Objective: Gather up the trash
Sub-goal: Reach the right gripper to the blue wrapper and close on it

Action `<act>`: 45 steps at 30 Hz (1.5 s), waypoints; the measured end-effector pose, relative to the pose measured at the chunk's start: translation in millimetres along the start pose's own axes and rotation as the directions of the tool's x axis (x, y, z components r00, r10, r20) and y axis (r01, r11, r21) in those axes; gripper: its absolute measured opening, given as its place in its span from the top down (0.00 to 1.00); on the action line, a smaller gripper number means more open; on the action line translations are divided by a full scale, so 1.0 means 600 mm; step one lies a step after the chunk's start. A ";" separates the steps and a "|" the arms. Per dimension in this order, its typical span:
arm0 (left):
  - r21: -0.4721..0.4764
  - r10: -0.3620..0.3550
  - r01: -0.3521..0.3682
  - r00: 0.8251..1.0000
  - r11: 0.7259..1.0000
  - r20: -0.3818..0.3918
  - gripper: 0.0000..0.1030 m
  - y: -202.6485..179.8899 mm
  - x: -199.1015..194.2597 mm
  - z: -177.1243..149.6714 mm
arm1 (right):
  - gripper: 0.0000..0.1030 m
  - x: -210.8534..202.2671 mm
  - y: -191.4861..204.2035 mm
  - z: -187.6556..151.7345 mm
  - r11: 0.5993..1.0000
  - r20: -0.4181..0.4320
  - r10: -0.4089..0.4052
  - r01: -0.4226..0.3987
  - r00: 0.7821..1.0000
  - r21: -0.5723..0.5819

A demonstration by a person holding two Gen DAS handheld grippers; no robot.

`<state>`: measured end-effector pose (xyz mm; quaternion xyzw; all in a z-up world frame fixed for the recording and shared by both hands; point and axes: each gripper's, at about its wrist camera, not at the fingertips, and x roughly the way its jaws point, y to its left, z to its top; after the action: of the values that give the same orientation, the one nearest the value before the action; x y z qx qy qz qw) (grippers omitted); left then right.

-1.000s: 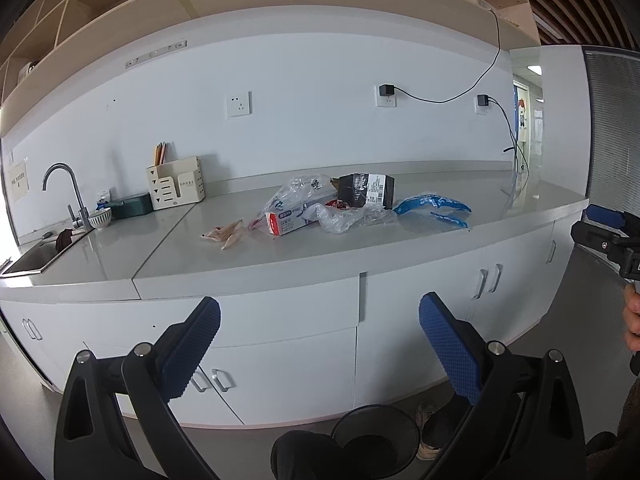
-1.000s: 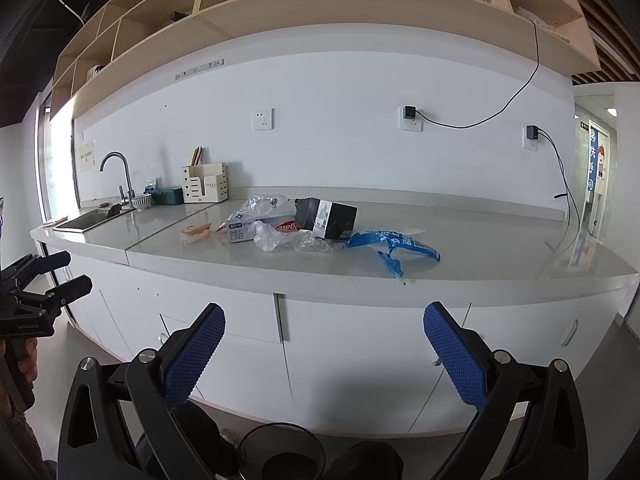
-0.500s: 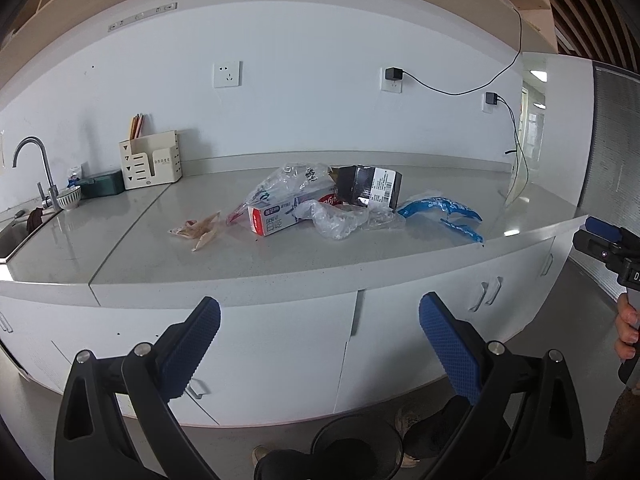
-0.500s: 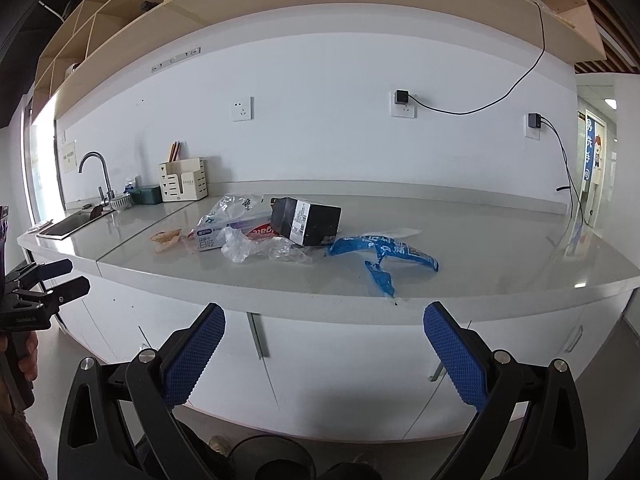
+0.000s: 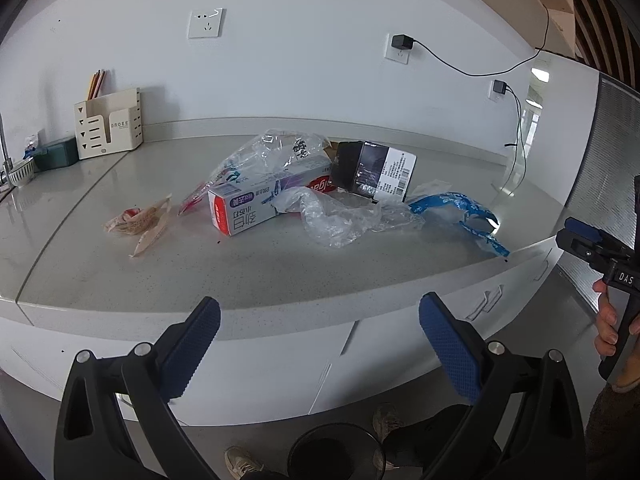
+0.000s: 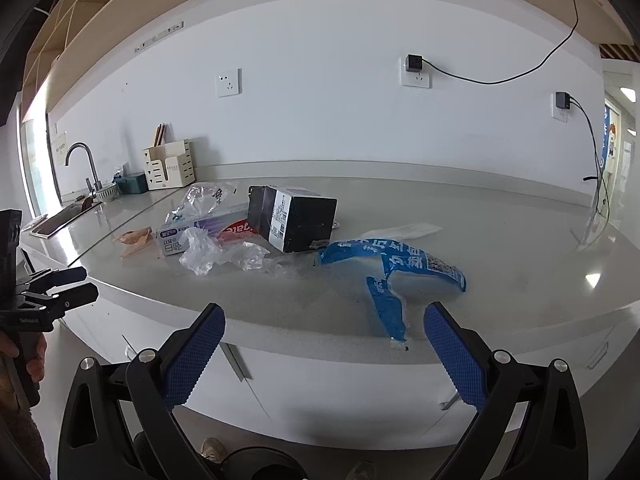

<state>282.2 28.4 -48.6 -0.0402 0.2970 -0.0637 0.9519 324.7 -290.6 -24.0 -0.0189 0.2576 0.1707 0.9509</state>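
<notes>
Both grippers (left [image 5: 319, 344], right [image 6: 324, 350]) gape, empty; trash litters counter [image 5: 248, 272].

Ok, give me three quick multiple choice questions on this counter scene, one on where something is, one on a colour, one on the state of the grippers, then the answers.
1. Where does the torn blue wrapper lie on the counter?
A. by the sink
B. near the front edge, right of the black box
C. inside the cream organiser

2. What colour are the pads of the left gripper?
A. blue
B. red
C. white

3. How do the left gripper and the right gripper stand?
A. both shut on trash
B. one open, one shut
C. both open, holding nothing

Answers: 1 B, it trails toward the edge beside the box. 2 A, the ribbed pads are blue. 3 C, wide gaps with nothing between the fingers.
</notes>
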 end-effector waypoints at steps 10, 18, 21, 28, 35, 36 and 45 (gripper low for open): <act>-0.011 -0.028 0.028 0.998 1.000 -0.049 0.04 0.008 0.116 0.029 | 0.03 0.116 -0.034 0.011 1.000 -0.050 -0.007 0.008 0.999 0.012; -0.033 -0.048 0.047 0.997 0.998 -0.059 0.04 0.008 0.162 0.046 | 0.03 0.175 -0.051 0.023 1.000 -0.074 -0.010 0.010 0.997 -0.002; -0.038 -0.058 0.055 0.996 0.998 -0.062 0.04 0.000 0.181 0.053 | 0.03 0.194 -0.057 0.032 1.000 -0.075 -0.010 0.009 0.997 -0.020; -0.054 -0.069 0.065 0.995 0.996 -0.075 0.04 -0.023 0.229 0.070 | 0.03 0.250 -0.074 0.057 0.993 -0.074 -0.067 0.059 0.995 -0.107; -0.070 -0.071 0.064 0.993 0.996 -0.096 0.07 -0.039 0.269 0.082 | 0.06 0.308 -0.113 0.074 0.998 -0.147 0.009 -0.018 0.989 -0.055; -0.067 -0.070 0.063 0.992 0.996 -0.106 0.15 -0.041 0.274 0.082 | 0.11 0.312 -0.115 0.074 0.998 -0.152 0.008 -0.016 0.988 -0.054; -0.051 -0.087 0.082 0.991 0.995 -0.097 0.63 -0.044 0.278 0.079 | 0.56 0.351 -0.134 0.063 0.998 -0.251 0.050 -0.055 0.967 -0.014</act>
<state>442.9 -20.0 -100.1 -0.0716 0.3433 -0.0990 0.9313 540.2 -294.9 -99.9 -0.0434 0.3741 0.1949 0.9056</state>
